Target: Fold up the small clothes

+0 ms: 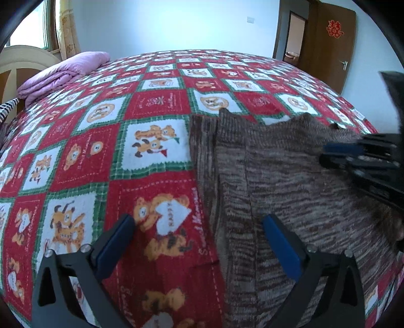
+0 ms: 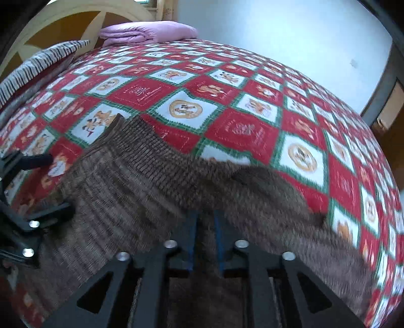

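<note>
A brown striped knitted garment (image 1: 277,164) (image 2: 139,189) lies spread on the red, white and green checked bedspread (image 1: 156,101) (image 2: 240,131). Its left side is folded over into a long ribbed flap. My left gripper (image 1: 199,234) (image 2: 50,184) stands wide open over the garment's left edge, one blue pad above the bedspread and the other above the knit, holding nothing. My right gripper (image 2: 205,227) (image 1: 324,152) hovers low over the garment's right part. Its blue pads stand a narrow gap apart, with blurred brown knit showing in the gap and not pinched.
A folded pink quilt (image 1: 63,73) (image 2: 149,31) and a striped pillow (image 2: 38,65) lie at the head of the bed by a cream headboard (image 2: 63,22). A brown door (image 1: 328,45) stands behind the far right edge. Bare bedspread stretches beyond and left of the garment.
</note>
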### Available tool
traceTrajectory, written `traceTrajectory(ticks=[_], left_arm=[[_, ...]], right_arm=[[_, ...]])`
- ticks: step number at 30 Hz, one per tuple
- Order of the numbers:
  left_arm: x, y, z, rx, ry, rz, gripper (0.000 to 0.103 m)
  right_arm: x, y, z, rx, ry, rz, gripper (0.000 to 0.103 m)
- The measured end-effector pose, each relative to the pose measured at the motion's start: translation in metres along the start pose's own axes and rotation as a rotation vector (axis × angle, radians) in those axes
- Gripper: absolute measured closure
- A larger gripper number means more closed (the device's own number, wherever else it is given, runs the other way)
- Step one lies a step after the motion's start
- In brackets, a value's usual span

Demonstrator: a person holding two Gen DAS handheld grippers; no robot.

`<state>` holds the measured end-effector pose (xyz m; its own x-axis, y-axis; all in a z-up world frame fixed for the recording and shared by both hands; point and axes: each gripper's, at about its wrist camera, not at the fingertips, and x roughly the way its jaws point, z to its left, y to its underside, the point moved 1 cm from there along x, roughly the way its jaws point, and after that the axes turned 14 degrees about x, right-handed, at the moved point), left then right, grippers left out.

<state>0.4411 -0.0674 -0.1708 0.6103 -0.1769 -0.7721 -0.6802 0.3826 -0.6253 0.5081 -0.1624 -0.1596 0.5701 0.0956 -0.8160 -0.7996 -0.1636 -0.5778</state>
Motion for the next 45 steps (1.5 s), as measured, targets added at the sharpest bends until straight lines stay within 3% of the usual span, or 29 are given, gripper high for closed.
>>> traceTrajectory(ticks=[5, 8, 12, 13, 16, 19, 23, 25, 26, 28, 30, 32, 33, 35, 40, 45], left_arm=[[-0.002, 0.003, 0.003, -0.014, -0.003, -0.004, 0.0], [-0.002, 0.003, 0.002, -0.009, -0.012, 0.0, 0.0], [-0.002, 0.004, 0.002, -0.006, -0.01, 0.007, 0.0], [-0.003, 0.005, 0.002, -0.001, -0.008, 0.013, 0.0], [-0.008, 0.012, -0.001, 0.02, -0.001, 0.03, 0.0], [-0.021, 0.024, -0.004, 0.04, -0.019, 0.025, 0.0], [-0.026, 0.031, 0.001, 0.003, -0.013, 0.023, 0.0], [-0.025, 0.03, 0.002, 0.0, -0.013, 0.023, 0.0], [-0.024, 0.03, 0.001, 0.001, -0.016, 0.023, 0.0], [-0.025, 0.03, 0.001, 0.001, -0.022, 0.028, 0.0], [-0.026, 0.032, 0.002, -0.01, -0.017, 0.03, 0.0], [-0.029, 0.036, 0.005, -0.023, -0.007, 0.027, 0.0], [-0.031, 0.038, 0.006, -0.029, 0.002, 0.026, 0.0], [-0.033, 0.042, 0.005, -0.028, 0.016, 0.032, 0.0], [-0.038, 0.047, -0.001, 0.002, 0.007, 0.039, 0.0], [-0.038, 0.048, 0.005, -0.023, 0.028, 0.029, 0.0]], right_arm=[[-0.047, 0.042, -0.014, -0.004, 0.024, -0.028, 0.083], [-0.079, 0.071, -0.049, 0.065, 0.058, -0.05, 0.083], [-0.118, 0.121, -0.11, 0.18, 0.188, -0.085, 0.082], [-0.121, 0.129, -0.119, 0.201, 0.195, -0.08, 0.081], [-0.117, 0.169, -0.147, 0.305, 0.155, 0.049, 0.081], [-0.131, 0.191, -0.137, 0.281, 0.183, 0.03, 0.081], [-0.136, 0.188, -0.13, 0.249, 0.23, 0.049, 0.08], [-0.142, 0.178, -0.127, 0.269, 0.218, 0.009, 0.078], [-0.144, 0.171, -0.125, 0.285, 0.192, -0.023, 0.075], [-0.14, 0.158, -0.118, 0.29, 0.161, -0.052, 0.057], [-0.126, 0.154, -0.114, 0.294, 0.163, -0.047, 0.056], [-0.103, 0.164, -0.113, 0.332, 0.138, 0.055, 0.056], [-0.107, 0.171, -0.111, 0.346, 0.144, 0.007, 0.056], [-0.11, 0.182, -0.104, 0.318, 0.154, -0.005, 0.056], [-0.12, 0.195, -0.104, 0.327, 0.118, 0.003, 0.056], [-0.124, 0.195, -0.093, 0.294, 0.154, 0.012, 0.056]])
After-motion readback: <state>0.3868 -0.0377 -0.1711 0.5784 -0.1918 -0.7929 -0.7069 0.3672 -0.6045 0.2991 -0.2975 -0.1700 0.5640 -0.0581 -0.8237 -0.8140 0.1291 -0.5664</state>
